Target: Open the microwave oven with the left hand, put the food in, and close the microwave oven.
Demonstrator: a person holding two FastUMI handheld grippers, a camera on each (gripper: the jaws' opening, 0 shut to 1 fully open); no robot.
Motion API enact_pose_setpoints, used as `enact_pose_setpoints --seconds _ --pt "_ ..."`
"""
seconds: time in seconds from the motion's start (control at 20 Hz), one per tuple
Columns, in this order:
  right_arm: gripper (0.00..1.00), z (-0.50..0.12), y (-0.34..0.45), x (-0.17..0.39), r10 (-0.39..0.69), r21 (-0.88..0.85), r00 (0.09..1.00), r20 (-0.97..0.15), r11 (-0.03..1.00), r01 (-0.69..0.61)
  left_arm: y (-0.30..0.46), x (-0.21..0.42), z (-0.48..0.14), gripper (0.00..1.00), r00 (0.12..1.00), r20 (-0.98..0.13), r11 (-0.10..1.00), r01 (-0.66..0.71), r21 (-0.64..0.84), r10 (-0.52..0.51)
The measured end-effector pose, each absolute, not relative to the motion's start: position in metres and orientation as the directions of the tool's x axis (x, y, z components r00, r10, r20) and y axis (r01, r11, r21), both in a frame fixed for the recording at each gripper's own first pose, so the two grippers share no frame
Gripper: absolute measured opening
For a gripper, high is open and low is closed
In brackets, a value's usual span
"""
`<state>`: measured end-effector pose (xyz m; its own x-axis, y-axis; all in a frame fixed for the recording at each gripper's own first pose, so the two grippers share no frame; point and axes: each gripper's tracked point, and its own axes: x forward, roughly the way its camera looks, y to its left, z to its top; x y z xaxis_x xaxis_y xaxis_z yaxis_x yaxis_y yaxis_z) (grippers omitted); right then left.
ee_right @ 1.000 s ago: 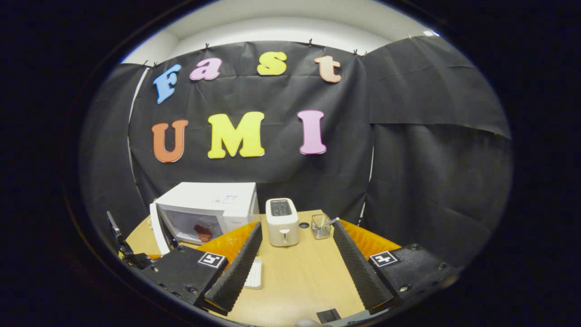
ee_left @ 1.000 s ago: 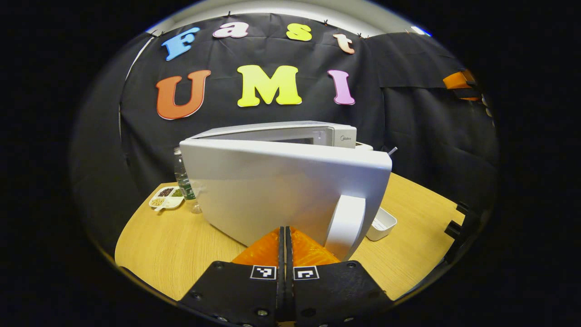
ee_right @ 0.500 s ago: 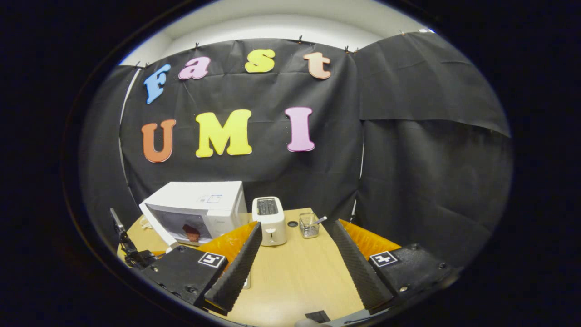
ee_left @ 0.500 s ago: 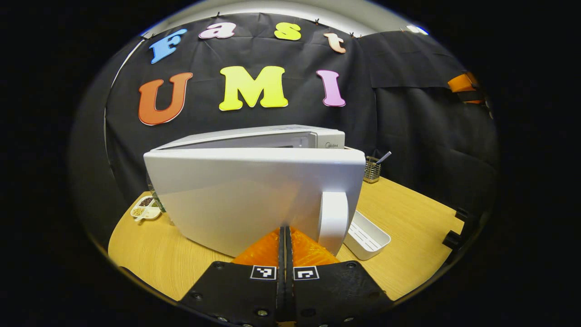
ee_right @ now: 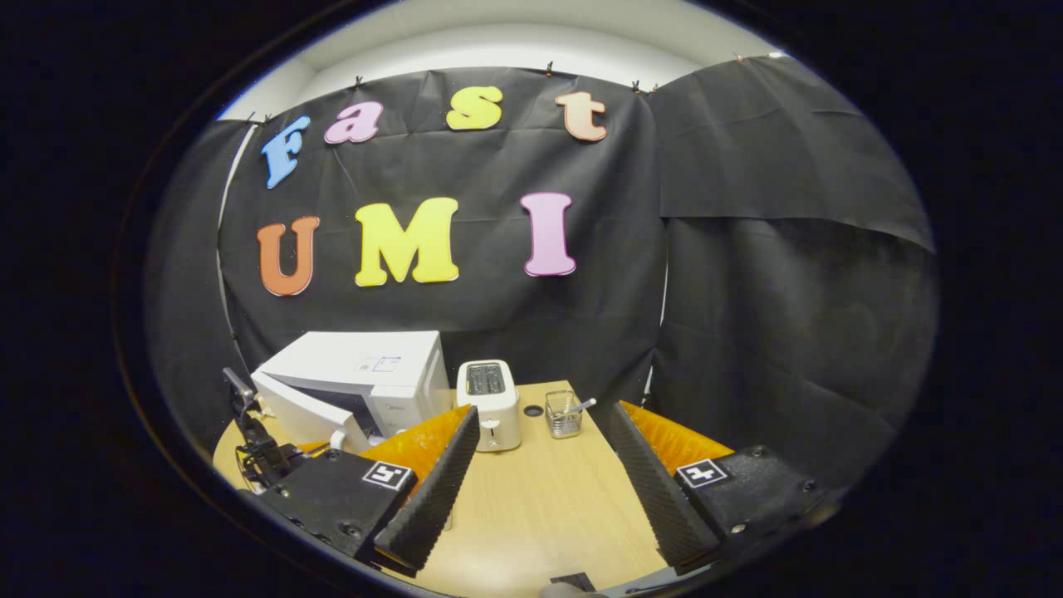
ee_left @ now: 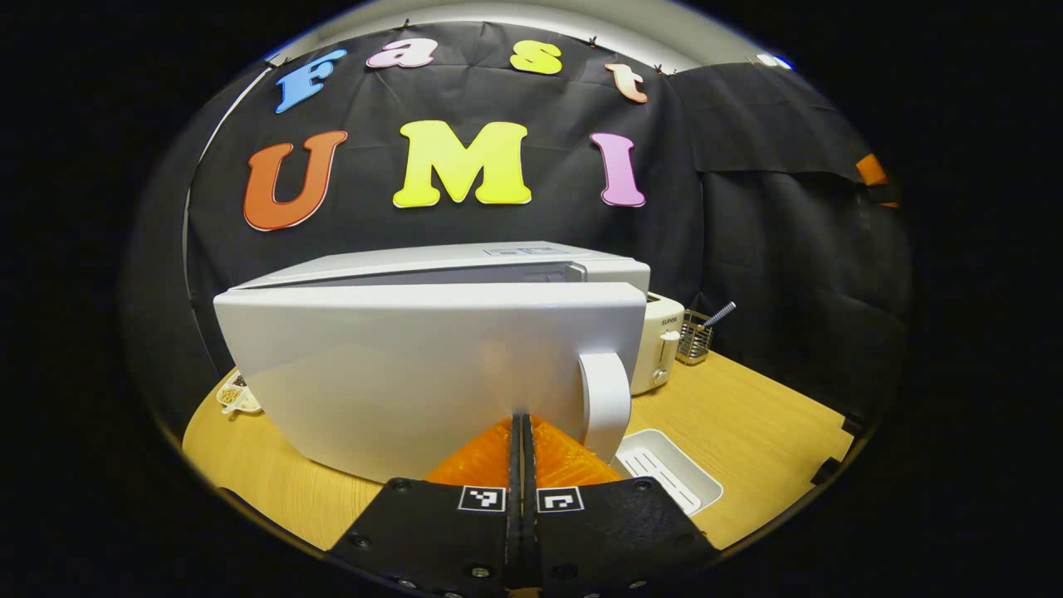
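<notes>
A: Left gripper (ee_left: 521, 432), bottom centre of the left gripper view, fingers pressed flat together with nothing between them, tips right up at the lower edge of the microwave door (ee_left: 415, 374).

B: And that door spans the middle of the frame, swung partway in, a narrow wedge of gap along its top against the microwave (ee_left: 465, 262) body. The handle (ee_left: 604, 403) stands just right of the fingertips.

A: Whether the tips actually touch the door, I can't tell.

B: Room to move? To the right, a white tray (ee_left: 664, 469) lies on the table (ee_left: 764, 432) close under the handle. Beyond it a toaster (ee_left: 660, 349) sits tight beside the microwave, then a wire holder (ee_left: 693, 340).

A: Far left edge, a small dish (ee_left: 237, 394) peeks out behind the door's hinge side.

B: Over to the right gripper view: right gripper (ee_right: 540, 473) spread wide, holding nothing, with bare tabletop between its fingers.

A: Microwave in the lower left there, door ajar, with the left gripper low at that edge beside it.
</notes>
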<state>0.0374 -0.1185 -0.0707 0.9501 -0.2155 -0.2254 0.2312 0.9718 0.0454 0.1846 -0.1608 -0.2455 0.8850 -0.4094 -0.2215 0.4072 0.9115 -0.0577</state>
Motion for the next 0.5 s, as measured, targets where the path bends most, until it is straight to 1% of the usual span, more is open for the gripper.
enact_pose_setpoints --seconds 0.05,0.1,0.15,0.2,0.5 --pt "1.0 -0.072 -0.119 0.039 -0.214 0.039 0.95 -0.229 0.973 0.228 -0.165 0.192 -0.245 0.0 0.889 -0.218 0.915 0.399 -0.063 -0.402" --pt "0.91 -0.072 -0.122 0.041 -0.213 0.034 0.949 -0.233 0.973 0.227 -0.168 0.199 -0.245 0.0 0.893 -0.214 0.918 0.391 -0.067 -0.396" --pt "0.9 -0.073 -0.124 0.044 -0.212 0.033 0.948 -0.236 0.973 0.226 -0.172 0.205 -0.246 0.0 0.894 -0.215 0.919 0.387 -0.071 -0.394" --pt "1.0 -0.073 -0.124 0.046 -0.21 0.035 0.948 -0.238 0.974 0.224 -0.174 0.211 -0.246 0.0 0.897 -0.211 0.921 0.382 -0.072 -0.389" --pt "1.0 -0.076 -0.133 0.057 -0.205 0.03 0.947 -0.248 0.975 0.219 -0.179 0.236 -0.246 0.0 0.91 -0.207 0.933 0.35 -0.084 -0.36"
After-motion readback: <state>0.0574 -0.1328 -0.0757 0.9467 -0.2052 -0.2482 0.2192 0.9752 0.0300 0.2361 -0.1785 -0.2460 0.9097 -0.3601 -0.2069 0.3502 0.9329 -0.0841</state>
